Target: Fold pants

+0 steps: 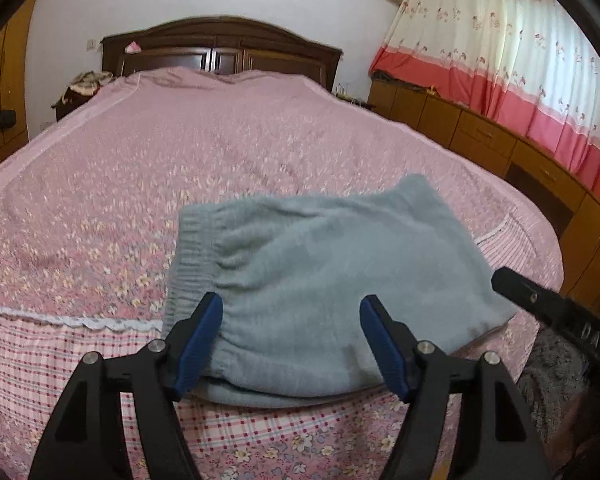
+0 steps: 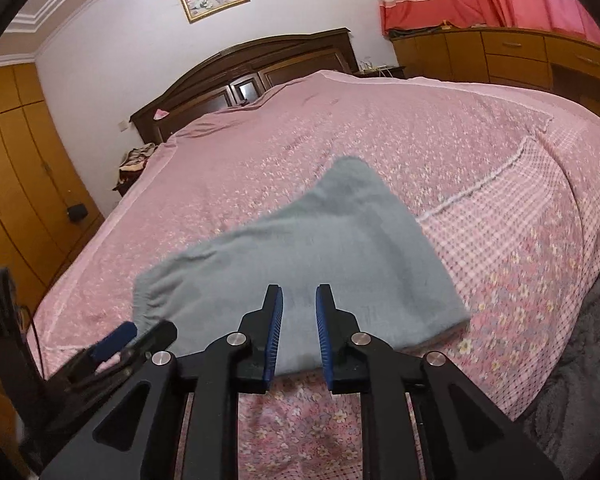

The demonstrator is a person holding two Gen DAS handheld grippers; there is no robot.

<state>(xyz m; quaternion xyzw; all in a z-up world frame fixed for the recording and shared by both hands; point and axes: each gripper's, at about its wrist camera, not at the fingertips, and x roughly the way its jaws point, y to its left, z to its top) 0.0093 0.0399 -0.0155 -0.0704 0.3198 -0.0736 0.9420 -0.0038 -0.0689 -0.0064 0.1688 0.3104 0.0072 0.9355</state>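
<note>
The grey-blue pants [image 1: 320, 264] lie folded into a compact bundle on the pink floral bedspread [image 1: 140, 184], near the foot of the bed, with the elastic waistband on the left. My left gripper [image 1: 292, 302] hovers over their near edge, its blue pads wide apart and nothing pressed between them. In the right wrist view the pants [image 2: 308, 248] lie just ahead of my right gripper [image 2: 299, 292], whose pads stand a narrow gap apart with nothing gripped. Each gripper shows in the other's view: the right gripper [image 1: 540, 300] at the right edge, the left gripper [image 2: 116, 340] at the lower left.
A dark wooden headboard [image 1: 220, 44] stands at the far end of the bed. Low wooden cabinets [image 1: 500, 148] under a red and cream curtain [image 1: 520, 60] line the right side. A tall wardrobe [image 2: 16, 160] is on the left. Grey fluffy fabric [image 1: 556, 380] lies at the lower right.
</note>
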